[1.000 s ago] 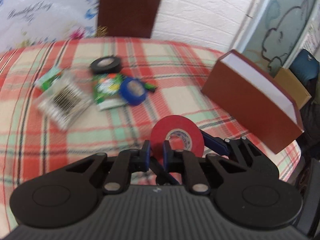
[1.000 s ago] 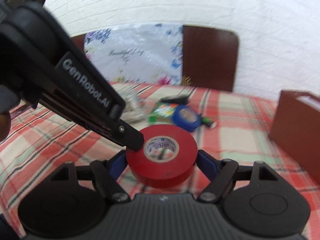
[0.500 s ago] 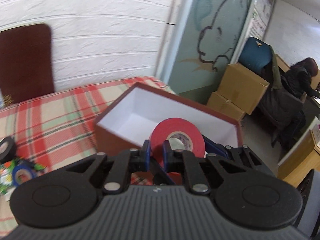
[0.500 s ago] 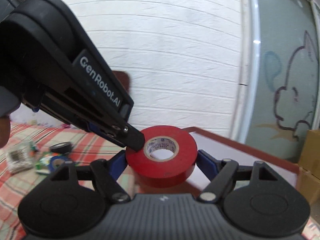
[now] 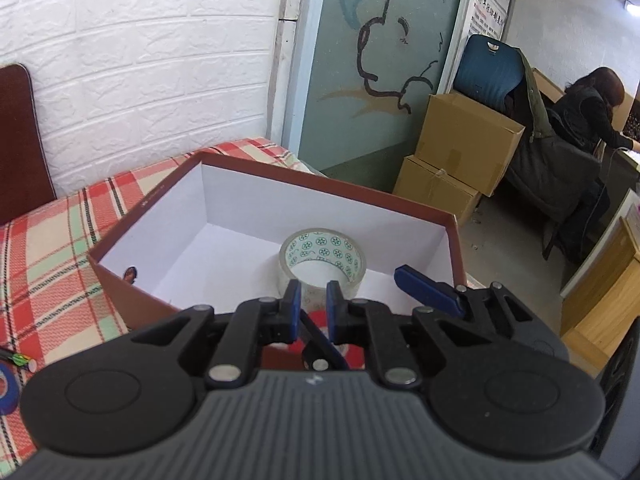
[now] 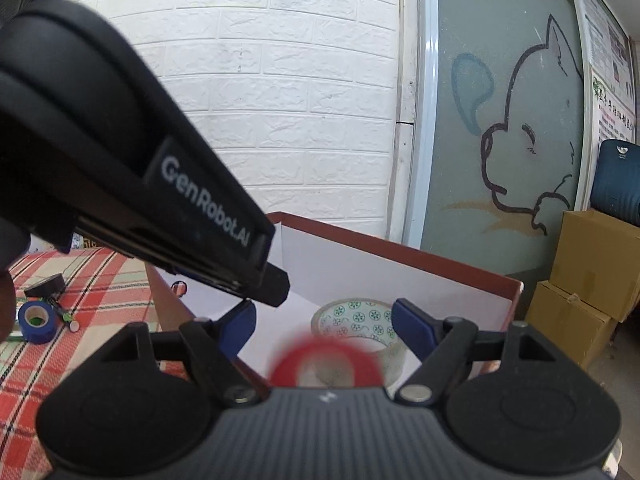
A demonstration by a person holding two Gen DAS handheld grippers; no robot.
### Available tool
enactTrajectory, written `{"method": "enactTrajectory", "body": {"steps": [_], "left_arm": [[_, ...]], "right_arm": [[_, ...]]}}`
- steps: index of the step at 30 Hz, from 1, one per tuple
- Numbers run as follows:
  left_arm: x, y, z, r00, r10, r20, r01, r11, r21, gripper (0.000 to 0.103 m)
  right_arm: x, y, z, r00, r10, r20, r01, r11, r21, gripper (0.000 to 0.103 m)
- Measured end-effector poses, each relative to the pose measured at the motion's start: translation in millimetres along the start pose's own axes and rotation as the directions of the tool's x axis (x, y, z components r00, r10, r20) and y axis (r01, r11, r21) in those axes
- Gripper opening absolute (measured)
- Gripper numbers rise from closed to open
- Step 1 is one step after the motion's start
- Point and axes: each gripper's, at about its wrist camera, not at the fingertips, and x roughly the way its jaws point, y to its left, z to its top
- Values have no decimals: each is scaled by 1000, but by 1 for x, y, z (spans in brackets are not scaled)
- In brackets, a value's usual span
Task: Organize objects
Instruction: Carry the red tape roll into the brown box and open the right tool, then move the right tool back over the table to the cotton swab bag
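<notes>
A brown box [image 5: 320, 180] with a white inside stands at the table's right end, also seen in the right wrist view [image 6: 400, 248]. In it lies a clear tape roll [image 5: 324, 248] with green print [image 6: 352, 312]. The red tape roll [image 6: 324, 360] shows as a blur over the box, below both grippers and free of them. Only red slivers [image 5: 316, 316] show under my left gripper [image 5: 313, 292], which is shut on nothing above the box; its tip [image 6: 276, 292] reaches in from the left. My right gripper [image 6: 324, 316] stands open over the box.
A plaid cloth [image 5: 48, 280] covers the table. On it to the left lie a blue tape roll [image 6: 36, 320], a black roll [image 6: 44, 284] and a pen. Cardboard boxes [image 5: 460, 148] and a seated person [image 5: 580, 128] are beyond the table on the right.
Both grippers swung right from the table's middle to above the open box. The red tape, held between them before, has left both grips and is dropping.
</notes>
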Motion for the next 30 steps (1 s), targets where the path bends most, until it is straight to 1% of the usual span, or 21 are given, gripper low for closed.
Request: {"method": "enactTrajectory", "body": {"steps": [4,5,6,12,14,18,20,21,27,30], "left_arm": [[-9,7,-2,999,41,-5,-41,999,-12,16],[-12,9,-4,999,49,-2,-49,999,-15,20],[-16,11,-5,998,55,1,-55,998,-17,20],[-42,18,-16,991,129,39,-128,992,-13,20],[-50,24,-20,986,158,47,-157,987,-14,20],[-65,37,-33,976,213,52,-212,977,-13,20],[-71,44,-40,969,241,55,-240,971,-13,21],[-74,47,-44,966,252,55,-252,968,-14,21],[-87,68,-64,955,293,42,-291,956,-44,21],[-92,81,-77,948,316,30,-314,947,-60,21]], "right_arm": [[-7,5,-2,1000,10,15,-10,1000,3,77],[-8,7,-3,1000,10,18,-10,1000,0,77],[-10,8,-3,1000,13,21,-13,1000,-2,77],[-18,18,-8,1000,22,-1,-21,1000,19,78],[-23,22,-9,999,33,-2,-33,998,47,78],[-33,33,-12,999,33,27,-35,995,88,79],[-39,39,-14,998,31,47,-36,992,118,86],[-42,42,-15,998,28,56,-35,991,127,86],[-57,64,-20,997,30,70,-40,990,135,86],[-58,77,-24,997,53,58,-59,992,112,86]]}}
